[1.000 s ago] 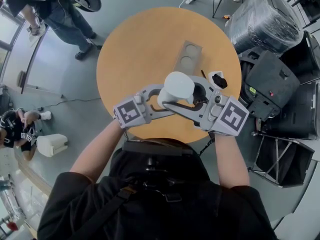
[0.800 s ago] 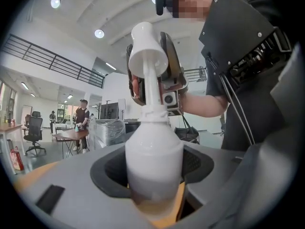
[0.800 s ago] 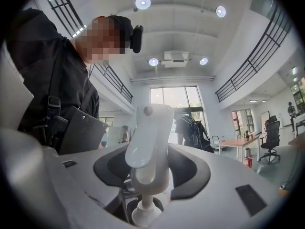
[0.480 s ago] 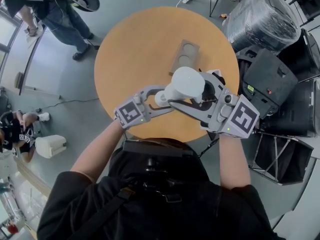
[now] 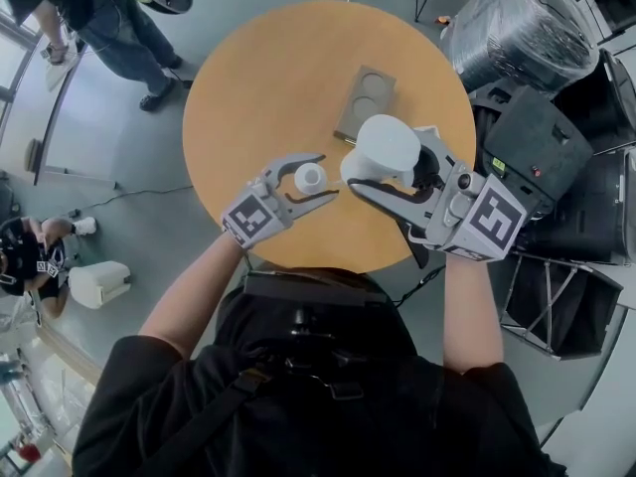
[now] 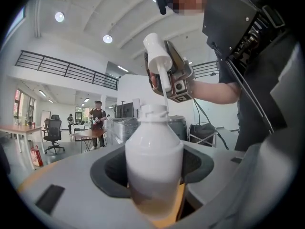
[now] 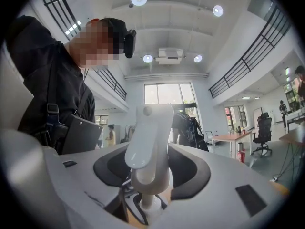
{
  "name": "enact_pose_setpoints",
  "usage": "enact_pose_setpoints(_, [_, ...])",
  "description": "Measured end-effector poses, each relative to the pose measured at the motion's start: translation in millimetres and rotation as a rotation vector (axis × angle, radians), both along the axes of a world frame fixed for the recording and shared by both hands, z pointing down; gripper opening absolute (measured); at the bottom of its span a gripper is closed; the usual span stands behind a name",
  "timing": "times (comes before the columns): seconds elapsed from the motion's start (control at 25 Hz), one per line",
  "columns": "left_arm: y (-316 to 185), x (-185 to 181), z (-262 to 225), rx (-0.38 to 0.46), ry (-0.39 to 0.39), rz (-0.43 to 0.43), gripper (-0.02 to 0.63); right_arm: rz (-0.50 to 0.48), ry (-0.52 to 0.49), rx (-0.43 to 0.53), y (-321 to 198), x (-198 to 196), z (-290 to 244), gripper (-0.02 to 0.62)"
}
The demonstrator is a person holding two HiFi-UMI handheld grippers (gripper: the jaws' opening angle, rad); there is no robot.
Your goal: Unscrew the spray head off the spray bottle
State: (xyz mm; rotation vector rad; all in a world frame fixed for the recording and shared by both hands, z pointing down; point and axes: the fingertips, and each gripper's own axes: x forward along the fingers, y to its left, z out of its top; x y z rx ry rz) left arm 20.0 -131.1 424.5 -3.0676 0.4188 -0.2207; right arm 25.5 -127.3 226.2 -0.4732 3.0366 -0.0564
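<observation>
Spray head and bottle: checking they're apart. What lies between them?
Left gripper view: only the thin dip tube runs from the spray head down to the bottle mouth. Whether its tip is out, I cannot tell.

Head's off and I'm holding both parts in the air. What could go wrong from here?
1. The spray bottle in the left gripper now has an open neck. If it tilts, anything inside could spill onto the table.
2. The dip tube hangs bare under the spray head in the right gripper. It could drip or catch on the bottle.
</observation>
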Motion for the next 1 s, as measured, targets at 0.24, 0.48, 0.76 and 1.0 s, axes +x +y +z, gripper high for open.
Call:
enact_pose_setpoints(0.24, [-4.7, -0.3, 3.4, 0.010, 0.002, -0.023, 0.302, 0.052, 0.082, -0.152, -20.0, 9.9, 64.9, 0.234])
enact_pose_setpoints(0.48, [-8.8, 3.7, 10.1, 0.033, 0.022, -0.036, 0.302, 0.104, 0.163, -0.307, -34.2, 18.1, 132.7, 0.235])
enact_pose_setpoints(0.76, [-19.1, 10.3, 30.2, 0.028, 0.041, -0.059, 0.302, 0.183, 0.249, -0.454, -50.1, 33.8, 211.4, 0.234])
enact_pose_setpoints(1.0, [-23.0, 14.7, 64.1, 0.005, 0.038, -0.057, 0.302, 0.213, 0.277, -0.552, -53.3, 39.3, 269.6, 0.233])
